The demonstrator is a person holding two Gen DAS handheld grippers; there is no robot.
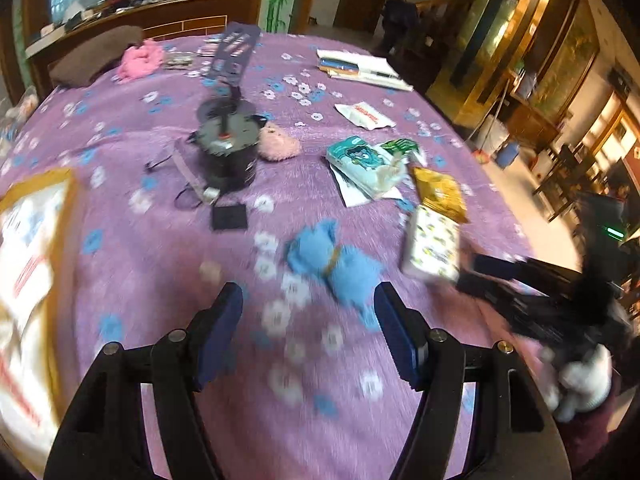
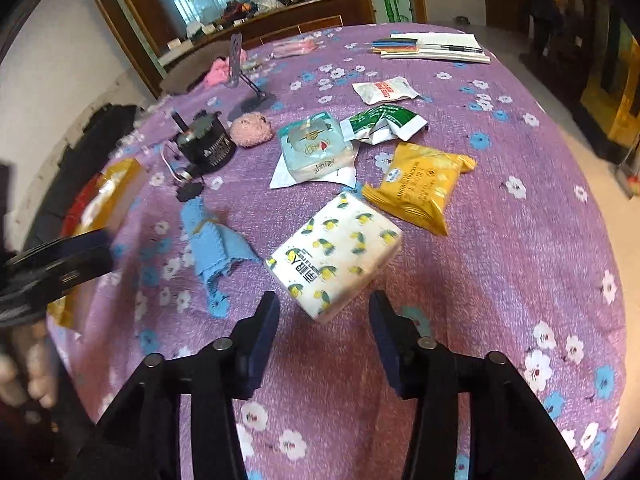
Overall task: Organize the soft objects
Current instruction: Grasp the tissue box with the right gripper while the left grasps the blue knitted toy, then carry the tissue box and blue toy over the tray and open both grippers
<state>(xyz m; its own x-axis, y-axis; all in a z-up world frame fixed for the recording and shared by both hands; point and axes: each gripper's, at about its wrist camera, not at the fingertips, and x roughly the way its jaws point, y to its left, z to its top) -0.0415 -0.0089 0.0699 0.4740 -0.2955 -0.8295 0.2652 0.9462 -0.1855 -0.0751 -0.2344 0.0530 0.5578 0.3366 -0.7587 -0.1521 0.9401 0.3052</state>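
A blue cloth tied with a band (image 1: pixel 334 260) lies on the purple flowered table cover (image 1: pixel 160 248), just ahead of my open, empty left gripper (image 1: pixel 308 300). It also shows in the right wrist view (image 2: pixel 212 240). A white tissue pack with lemon print (image 2: pixel 334 254) lies just ahead of my open, empty right gripper (image 2: pixel 324 304), and shows in the left wrist view (image 1: pixel 434 244). A yellow packet (image 2: pixel 420 186), a light-blue tissue pack (image 2: pixel 316 148), a green-white wrapper (image 2: pixel 384 122) and a pink fluffy ball (image 2: pixel 250 130) lie farther off.
A black cylindrical device with cables (image 2: pixel 206 142) stands beside the pink ball. A yellow-edged box (image 1: pixel 28 240) sits at the left. A white sachet (image 2: pixel 384 90), books (image 2: pixel 436 46), a pink cloth (image 1: pixel 142 58) and a phone stand (image 2: pixel 240 68) lie at the far side.
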